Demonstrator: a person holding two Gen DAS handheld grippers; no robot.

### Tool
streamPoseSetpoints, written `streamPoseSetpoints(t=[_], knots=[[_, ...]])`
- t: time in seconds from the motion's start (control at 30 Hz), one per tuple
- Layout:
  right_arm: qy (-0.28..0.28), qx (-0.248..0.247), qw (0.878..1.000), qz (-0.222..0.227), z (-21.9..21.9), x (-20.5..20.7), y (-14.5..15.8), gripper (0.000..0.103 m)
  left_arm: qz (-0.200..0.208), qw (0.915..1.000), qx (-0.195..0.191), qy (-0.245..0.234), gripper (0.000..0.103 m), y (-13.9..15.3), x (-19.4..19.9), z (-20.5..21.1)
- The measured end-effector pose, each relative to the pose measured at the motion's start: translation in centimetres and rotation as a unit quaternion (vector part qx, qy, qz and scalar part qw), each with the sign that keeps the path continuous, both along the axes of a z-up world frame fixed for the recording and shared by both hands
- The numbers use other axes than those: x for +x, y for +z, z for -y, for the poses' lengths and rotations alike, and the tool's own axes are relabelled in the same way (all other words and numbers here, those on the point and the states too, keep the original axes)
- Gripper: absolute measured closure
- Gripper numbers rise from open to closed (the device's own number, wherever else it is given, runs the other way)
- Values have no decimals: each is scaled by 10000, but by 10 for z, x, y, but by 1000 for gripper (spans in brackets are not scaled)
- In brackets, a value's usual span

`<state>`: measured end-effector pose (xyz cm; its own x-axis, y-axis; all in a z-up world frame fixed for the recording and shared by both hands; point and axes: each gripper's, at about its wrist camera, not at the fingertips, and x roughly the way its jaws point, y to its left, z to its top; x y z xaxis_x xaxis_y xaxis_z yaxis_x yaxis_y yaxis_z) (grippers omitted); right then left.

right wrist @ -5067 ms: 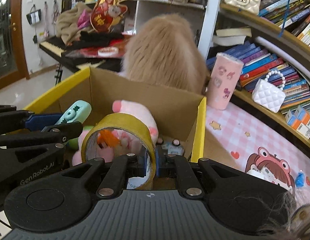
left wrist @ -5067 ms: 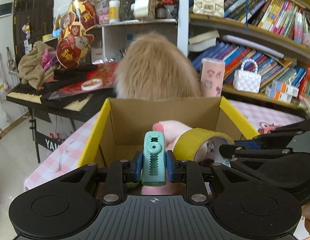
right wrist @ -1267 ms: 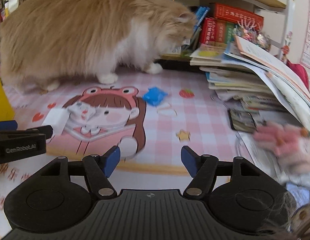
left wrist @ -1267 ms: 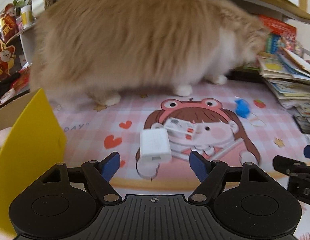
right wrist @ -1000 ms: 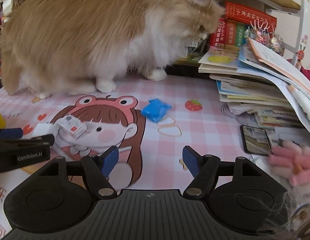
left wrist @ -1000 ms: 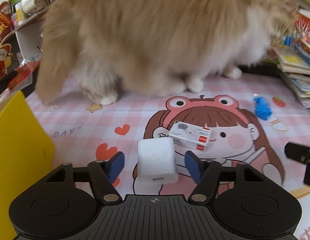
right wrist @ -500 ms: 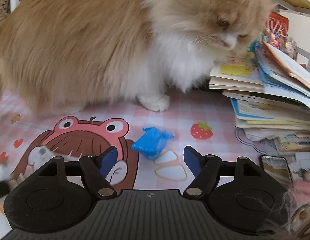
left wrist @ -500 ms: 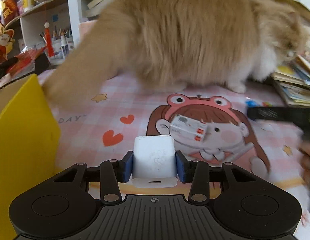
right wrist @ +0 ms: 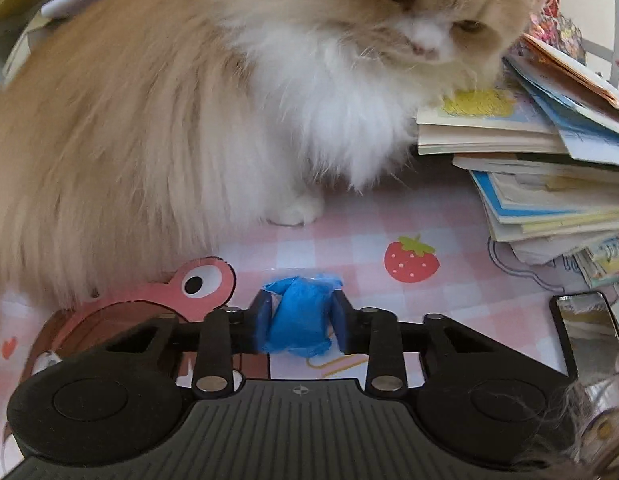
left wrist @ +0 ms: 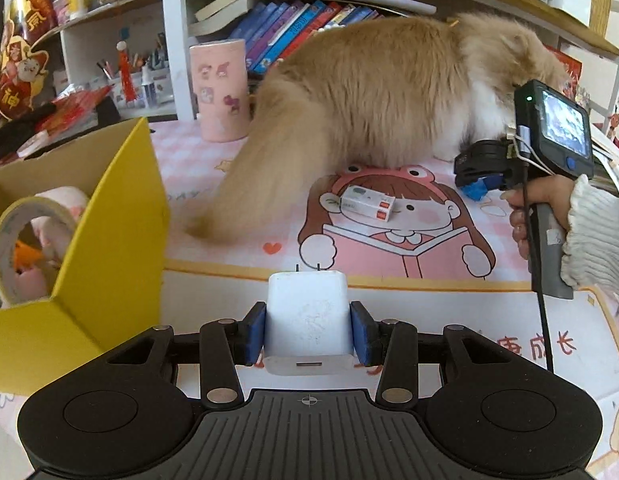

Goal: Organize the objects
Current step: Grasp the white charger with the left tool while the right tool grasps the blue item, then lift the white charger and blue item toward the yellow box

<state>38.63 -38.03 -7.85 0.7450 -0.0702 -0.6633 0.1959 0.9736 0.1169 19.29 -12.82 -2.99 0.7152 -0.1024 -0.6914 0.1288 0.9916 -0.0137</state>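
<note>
The cat (left wrist: pixel 389 92) hides its own head; the phone (right wrist: pixel 589 332) is partly cut off.

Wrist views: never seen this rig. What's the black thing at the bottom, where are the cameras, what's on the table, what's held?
There is no robot here. A person holds a handheld two-finger gripper in each hand, and each gripper carries a fisheye camera looking forward along its fingers. The black shape at the bottom of each picture is that gripper's own body.

In the left wrist view, the left gripper is shut on a white charger. To its left stands a yellow cardboard box with a tape roll inside. The person's other hand shows at the right.

In the right wrist view, the right gripper has just closed on a crumpled blue wrapper.

On the pink cartoon mat are a fluffy cat, a small white box, a pink cup and stacked books.
</note>
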Motion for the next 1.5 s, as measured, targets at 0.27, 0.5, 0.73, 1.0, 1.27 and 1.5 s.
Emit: streamPoseSetpoints(t=[0.27, 0.5, 0.73, 1.0, 1.27, 1.5], knots=[[203, -184, 9995, 124, -14, -49, 18, 77, 152, 9997, -166, -35, 62, 6, -8, -15], [443, -215, 9988, 28, -50, -116, 31, 77, 278, 9988, -288, -285, 62, 9, -29, -30], [639, -290, 9975, -95, -88, -190, 38, 77, 192, 9980, -384, -460, 62, 3, -59, -50], [790, -197, 9963, -290, -128, -253, 38, 77, 197, 9980, -402, -452, 62, 0, -95, -81], [997, -145, 9939, -441, -168, -300, 39, 77, 177, 9990, -346, -239, 62, 0, -125, -114], [1396, -212, 9886, -513, -208, -326, 39, 77, 148, 9991, -356, -177, 62, -1, -145, -135]])
